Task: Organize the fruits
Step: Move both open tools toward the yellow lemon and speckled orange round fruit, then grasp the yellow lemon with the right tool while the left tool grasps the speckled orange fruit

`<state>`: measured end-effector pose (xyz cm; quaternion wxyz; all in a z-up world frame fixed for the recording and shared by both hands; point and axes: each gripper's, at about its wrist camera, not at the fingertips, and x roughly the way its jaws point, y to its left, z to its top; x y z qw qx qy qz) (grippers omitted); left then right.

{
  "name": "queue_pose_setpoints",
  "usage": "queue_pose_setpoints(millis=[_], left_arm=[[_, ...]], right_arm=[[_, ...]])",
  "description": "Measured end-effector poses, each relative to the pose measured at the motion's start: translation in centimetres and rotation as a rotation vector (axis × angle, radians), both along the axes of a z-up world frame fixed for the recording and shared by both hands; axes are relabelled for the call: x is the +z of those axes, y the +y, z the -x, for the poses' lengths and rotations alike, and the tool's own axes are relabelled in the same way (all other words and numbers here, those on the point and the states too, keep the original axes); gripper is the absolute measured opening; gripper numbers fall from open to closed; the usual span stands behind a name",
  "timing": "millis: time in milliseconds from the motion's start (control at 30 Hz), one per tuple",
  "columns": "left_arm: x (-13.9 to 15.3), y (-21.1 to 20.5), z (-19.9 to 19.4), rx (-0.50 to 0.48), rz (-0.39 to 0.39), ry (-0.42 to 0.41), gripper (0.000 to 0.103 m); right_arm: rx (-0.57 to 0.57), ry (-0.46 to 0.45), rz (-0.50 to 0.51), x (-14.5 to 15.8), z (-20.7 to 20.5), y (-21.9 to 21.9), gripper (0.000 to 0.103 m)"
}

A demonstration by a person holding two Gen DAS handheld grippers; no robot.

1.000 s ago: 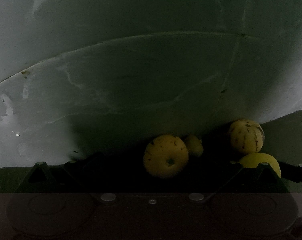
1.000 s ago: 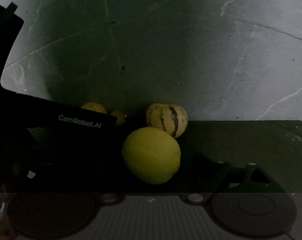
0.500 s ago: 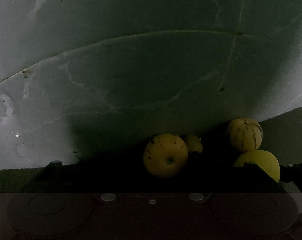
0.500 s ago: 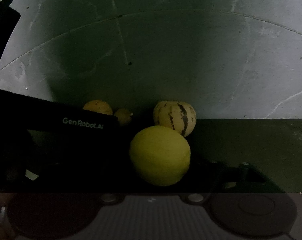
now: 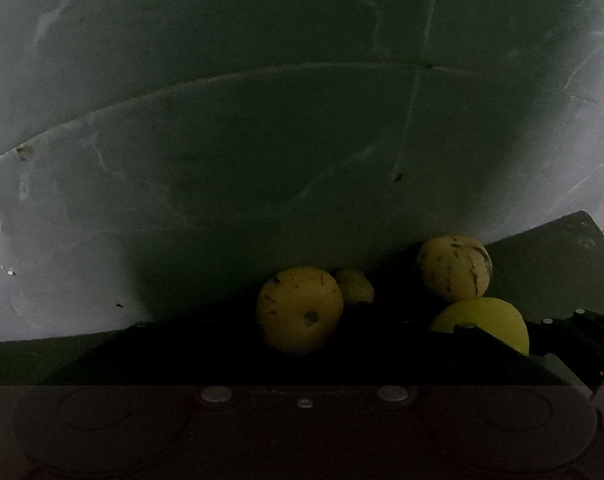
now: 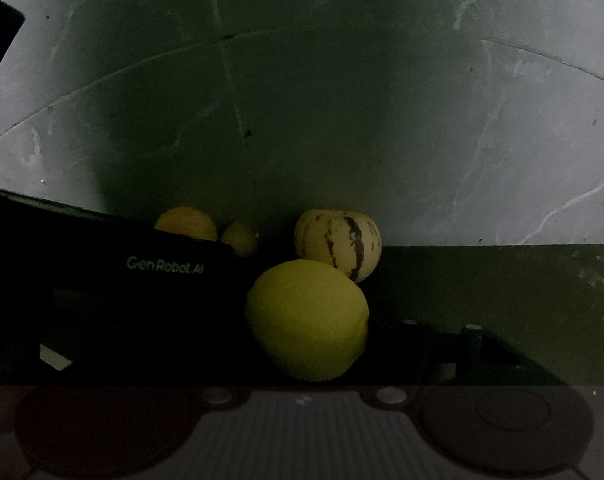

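- Very dim scene; four fruits grouped on a dark mat (image 6: 502, 292) on the tabletop, marbled grey surface (image 6: 382, 120) behind.
- Right wrist view: smooth yellow-green fruit (image 6: 308, 320) low centre, seemingly between the right tool (image 6: 308, 354) fingers; contact too dark to judge, so cannot tell whether open or closed.
- Striped melon (image 6: 338, 244) just behind it, apparently touching.
- Left wrist view: speckled yellow fruit (image 5: 299, 310) at centre, small yellow fruit (image 5: 356, 286) behind; left tool (image 5: 302, 344) lost in shadow, state unreadable.
- Probably firm, round, smooth-skinned, prone to rolling; best taken across the widest middle, with gentle pressure to avoid bruising.
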<state>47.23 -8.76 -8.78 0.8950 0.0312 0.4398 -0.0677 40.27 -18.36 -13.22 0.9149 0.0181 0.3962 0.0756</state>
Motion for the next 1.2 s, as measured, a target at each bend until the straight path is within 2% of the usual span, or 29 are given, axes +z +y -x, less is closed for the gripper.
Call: queue_pose_setpoints(millis=[67, 667, 1200], left_arm=[[-0.1, 0.3, 0.1, 0.007, -0.009, 0.0, 0.049], [-0.5, 0.0, 1.4, 0.01, 0.018, 0.003, 0.049], [1.5, 0.4, 4.0, -0.023, 0.061, -0.035, 0.049]], right_arm=[[-0.004, -0.006, -0.003, -0.2, 0.2, -0.1, 0.064], [-0.006, -0.027, -0.041, -0.8, 1.8, -0.7, 0.064], [-0.033, -0.106, -0.055, 1.5, 5.2, -0.8, 0.064]])
